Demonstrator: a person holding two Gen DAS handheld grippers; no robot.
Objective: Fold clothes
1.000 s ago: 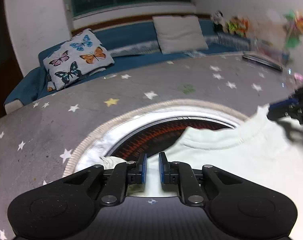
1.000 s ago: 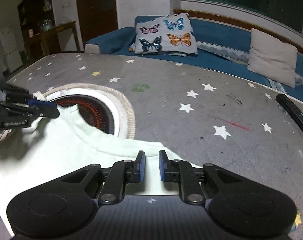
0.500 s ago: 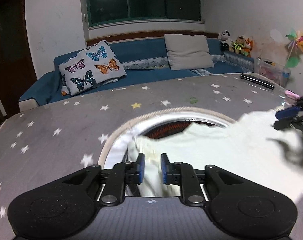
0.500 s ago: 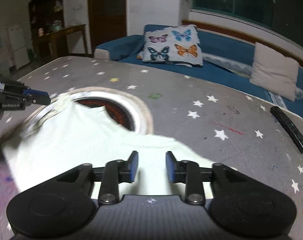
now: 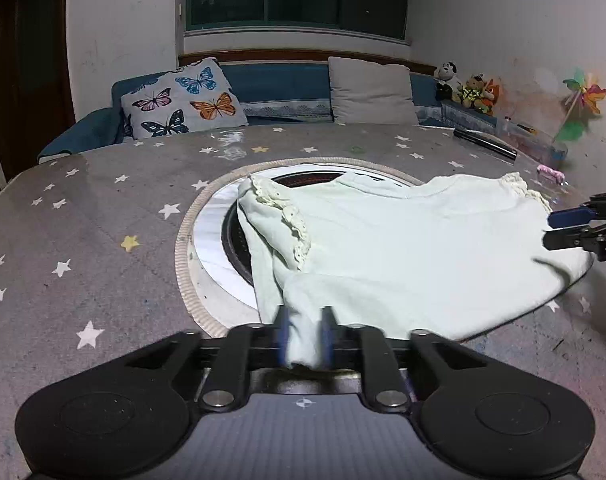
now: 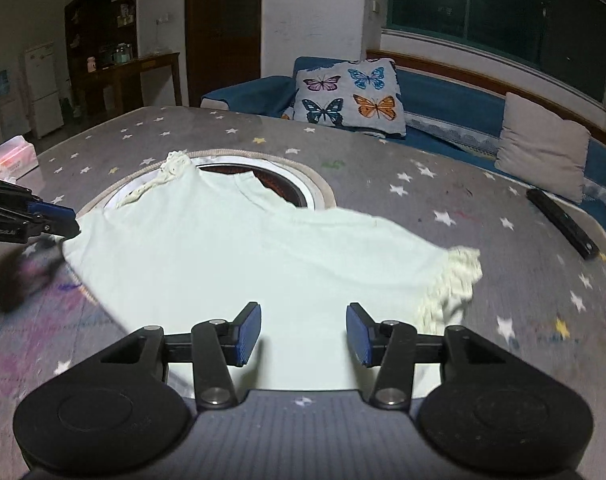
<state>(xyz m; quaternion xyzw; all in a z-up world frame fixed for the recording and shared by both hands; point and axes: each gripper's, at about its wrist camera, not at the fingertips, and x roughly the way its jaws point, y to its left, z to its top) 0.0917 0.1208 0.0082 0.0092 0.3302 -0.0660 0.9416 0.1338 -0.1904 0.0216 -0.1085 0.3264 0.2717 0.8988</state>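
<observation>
White lettering on the left gripper (image 6: 69, 226) body is too small to read. The pale green shirt (image 5: 403, 248) lies across the star-print table (image 5: 103, 216), long axis left to right, neckline pointing away toward the round inset (image 5: 207, 240) it partly covers. The left gripper (image 5: 305, 334) is pressed together, pinching a bunched shirt corner. The right gripper (image 6: 303, 332) is spreading, jaws clear of the fabric beneath. Compared with one second ago, the shirt sits flatter and nearer the table edge, and the right jaws stand wider.

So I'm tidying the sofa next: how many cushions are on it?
2: a butterfly cushion at the sofa's left end, a plain grey cushion toward its right. Others may be hidden.
</observation>
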